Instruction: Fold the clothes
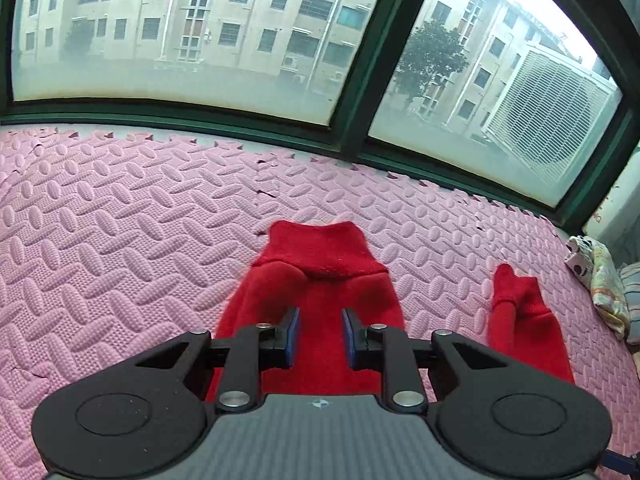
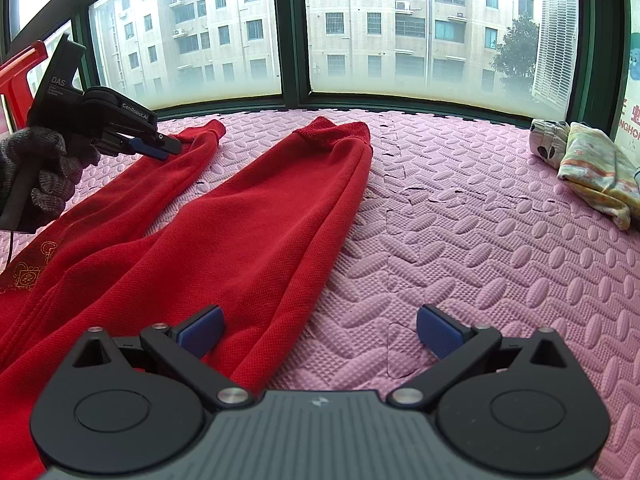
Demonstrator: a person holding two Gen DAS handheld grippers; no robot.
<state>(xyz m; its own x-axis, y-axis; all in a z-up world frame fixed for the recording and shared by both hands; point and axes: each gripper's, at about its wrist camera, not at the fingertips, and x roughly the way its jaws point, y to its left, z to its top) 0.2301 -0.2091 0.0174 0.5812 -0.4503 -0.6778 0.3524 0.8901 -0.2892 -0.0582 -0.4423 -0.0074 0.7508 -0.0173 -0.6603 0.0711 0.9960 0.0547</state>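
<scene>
Directly beneath both open hand-held grippers, left (image 1: 320, 334) narrow, right (image 2: 320, 332) wide: red trousers (image 2: 240, 232).

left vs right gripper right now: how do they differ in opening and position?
The left gripper has its fingers fairly close together, over the red trousers near one cuff. The right gripper is spread much wider, straddling the other leg's edge and the pink foam mat. Both are open, holding nothing, with blue pads.
</scene>
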